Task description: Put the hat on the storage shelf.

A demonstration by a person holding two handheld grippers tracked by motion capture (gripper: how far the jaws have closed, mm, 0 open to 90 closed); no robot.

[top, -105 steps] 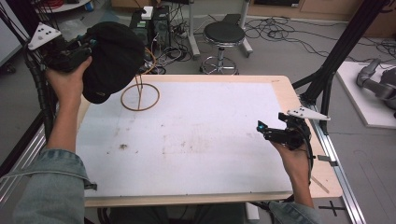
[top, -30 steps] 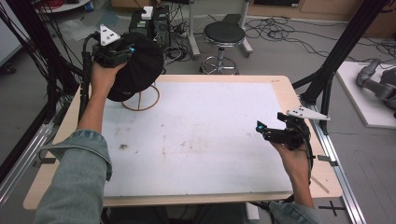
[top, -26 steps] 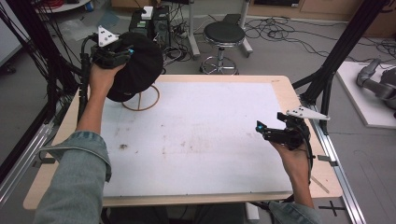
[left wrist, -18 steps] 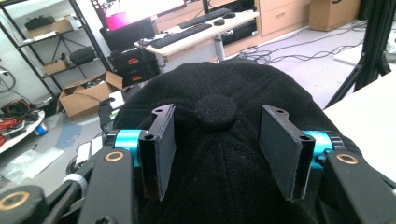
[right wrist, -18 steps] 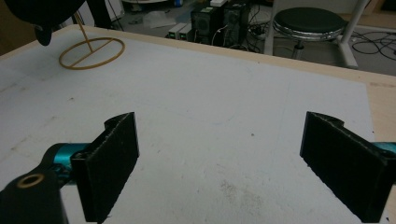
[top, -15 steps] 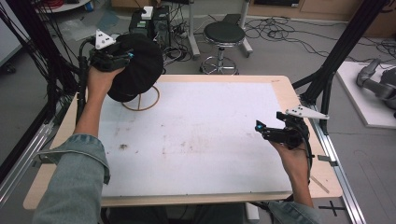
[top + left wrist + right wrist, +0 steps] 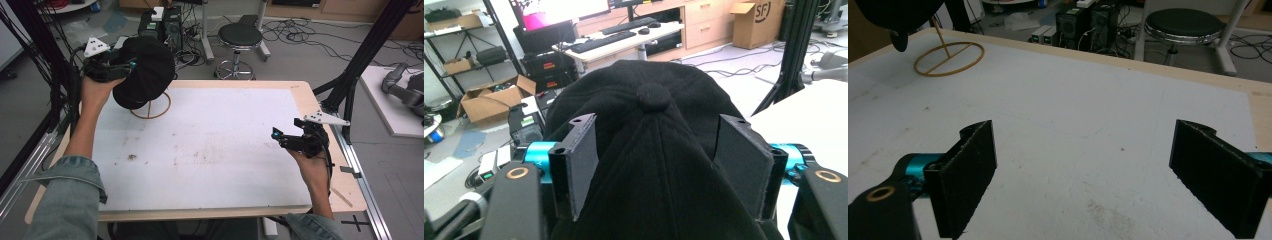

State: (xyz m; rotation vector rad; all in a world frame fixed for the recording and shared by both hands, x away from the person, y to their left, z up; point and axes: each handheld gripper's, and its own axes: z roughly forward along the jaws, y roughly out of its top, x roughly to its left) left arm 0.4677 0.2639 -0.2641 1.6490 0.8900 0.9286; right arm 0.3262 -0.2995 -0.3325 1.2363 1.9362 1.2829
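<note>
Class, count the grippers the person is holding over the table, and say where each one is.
2. The left gripper is raised at the table's far-left corner, its jaws around a black cap. The right gripper hovers open near the table's right edge.

The table has a light wood top w/ a white sheet covering most of it; wood edge shows at the sides. The sheet has small dark stains near its left-middle. At far-left corner, a thin wooden ring stand sits directly on the sheet.
</note>
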